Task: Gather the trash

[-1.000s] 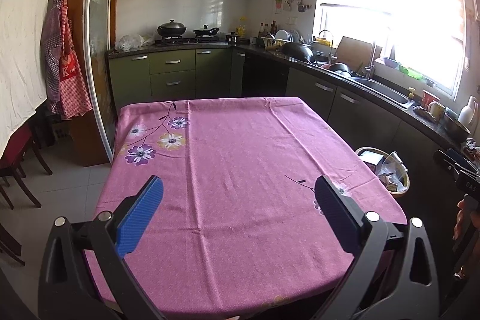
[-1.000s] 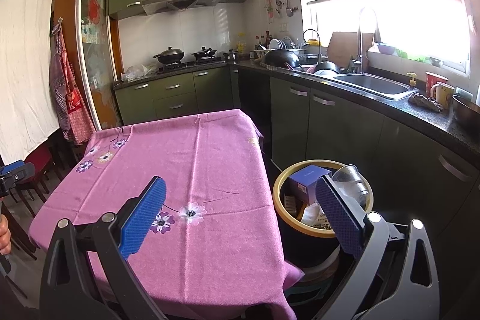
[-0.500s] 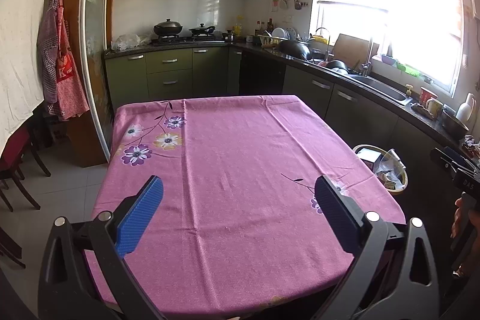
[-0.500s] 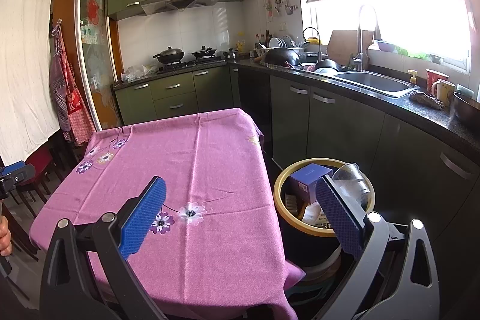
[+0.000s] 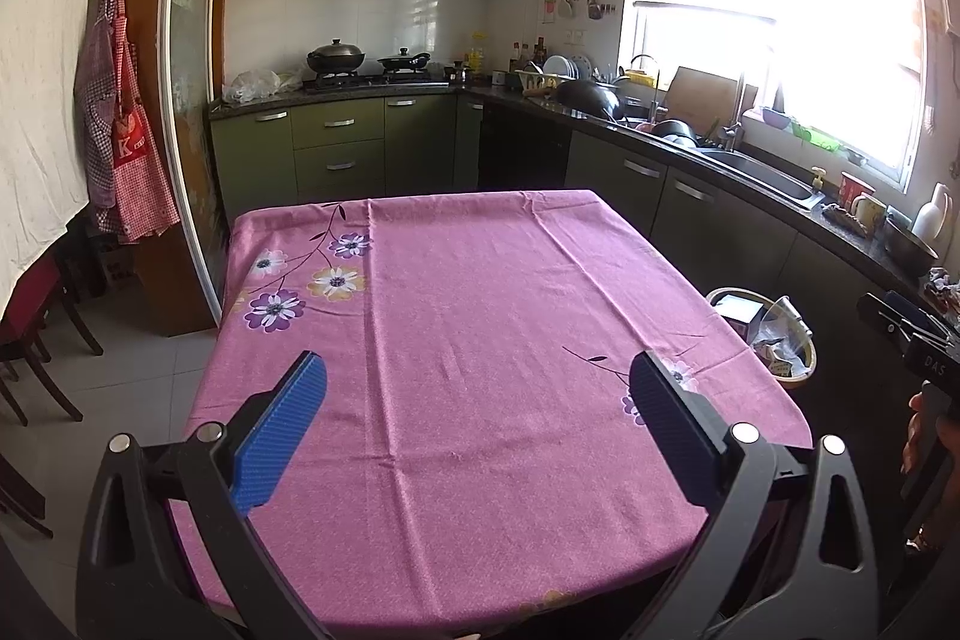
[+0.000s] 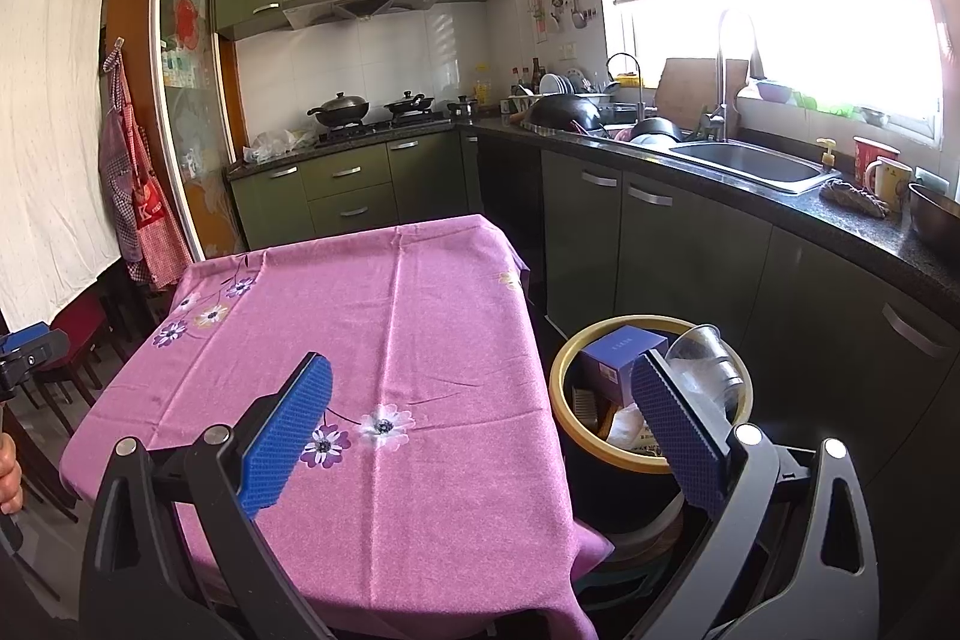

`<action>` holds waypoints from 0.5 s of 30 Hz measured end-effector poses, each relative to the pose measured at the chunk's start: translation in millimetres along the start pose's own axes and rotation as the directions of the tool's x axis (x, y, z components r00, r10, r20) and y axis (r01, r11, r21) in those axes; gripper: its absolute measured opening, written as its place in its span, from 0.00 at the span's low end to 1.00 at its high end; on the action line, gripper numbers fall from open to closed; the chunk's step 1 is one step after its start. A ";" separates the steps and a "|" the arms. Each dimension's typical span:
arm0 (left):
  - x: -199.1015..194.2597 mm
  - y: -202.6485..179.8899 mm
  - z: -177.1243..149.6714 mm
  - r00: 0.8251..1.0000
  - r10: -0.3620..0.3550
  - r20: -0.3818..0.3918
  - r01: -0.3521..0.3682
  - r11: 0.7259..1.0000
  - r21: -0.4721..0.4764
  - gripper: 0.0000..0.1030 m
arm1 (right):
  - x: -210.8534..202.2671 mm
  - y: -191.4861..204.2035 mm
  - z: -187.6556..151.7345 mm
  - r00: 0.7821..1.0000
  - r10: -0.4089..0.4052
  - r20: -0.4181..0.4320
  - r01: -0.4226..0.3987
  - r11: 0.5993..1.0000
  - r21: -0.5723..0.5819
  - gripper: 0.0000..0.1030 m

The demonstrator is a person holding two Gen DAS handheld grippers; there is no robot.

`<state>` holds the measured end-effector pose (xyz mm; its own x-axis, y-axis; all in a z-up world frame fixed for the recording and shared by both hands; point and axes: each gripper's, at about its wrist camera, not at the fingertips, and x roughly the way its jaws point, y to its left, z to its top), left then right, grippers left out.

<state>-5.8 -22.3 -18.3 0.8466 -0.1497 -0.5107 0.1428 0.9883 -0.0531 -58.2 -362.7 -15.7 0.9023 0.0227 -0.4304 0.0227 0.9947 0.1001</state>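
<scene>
A round bin with a yellow rim (image 6: 561, 400) stands on the floor right of the table; it holds a blue box (image 6: 621, 349), a clear plastic cup (image 6: 699, 346) and crumpled wrappers. The same bin (image 5: 804, 370) shows at the right in the left wrist view. My left gripper (image 5: 477, 397) hangs open over the near part of the pink flowered tablecloth (image 5: 480, 310), with nothing between its fingers. My right gripper (image 6: 480, 400) is open too, its right finger over the bin and its left finger over the tablecloth (image 6: 390, 340).
Dark green cabinets and a black counter (image 6: 840, 220) with a sink (image 6: 750, 163), mugs and pans run along the right and back. Chairs (image 5: 30, 328) and hanging aprons (image 5: 126, 148) stand at the left. A hand (image 5: 924, 430) holding the other gripper shows at the right edge.
Both grippers have risen and tilted slightly, so the kitchen sits a little lower in view. Both stay open and hold nothing.
</scene>
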 end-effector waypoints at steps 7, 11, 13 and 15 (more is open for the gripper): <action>-0.7 -0.3 -0.2 1.000 -0.008 -0.002 0.008 1.000 0.001 0.93 | 2.0 0.7 -0.8 1.000 0.003 -0.003 -0.003 1.000 0.000 0.95; -1.3 0.3 0.7 1.000 -0.013 0.001 0.013 1.000 0.000 0.93 | 2.0 0.6 -0.6 1.000 0.003 -0.003 -0.003 1.000 0.001 0.95; -1.1 0.7 1.1 1.000 -0.015 0.001 0.015 1.000 -0.001 0.93 | 2.2 0.6 -1.1 1.000 0.003 -0.003 -0.003 1.000 0.002 0.95; -1.0 1.0 1.0 1.000 -0.011 0.002 0.011 1.000 0.000 0.93 | 1.9 0.6 -0.7 1.000 0.003 -0.002 -0.003 1.000 0.001 0.95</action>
<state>-6.0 -21.2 -17.0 0.8462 -0.1608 -0.5080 0.1520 0.9866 -0.0590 -56.8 -362.0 -17.2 0.9014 0.0264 -0.4322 0.0200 0.9945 0.1025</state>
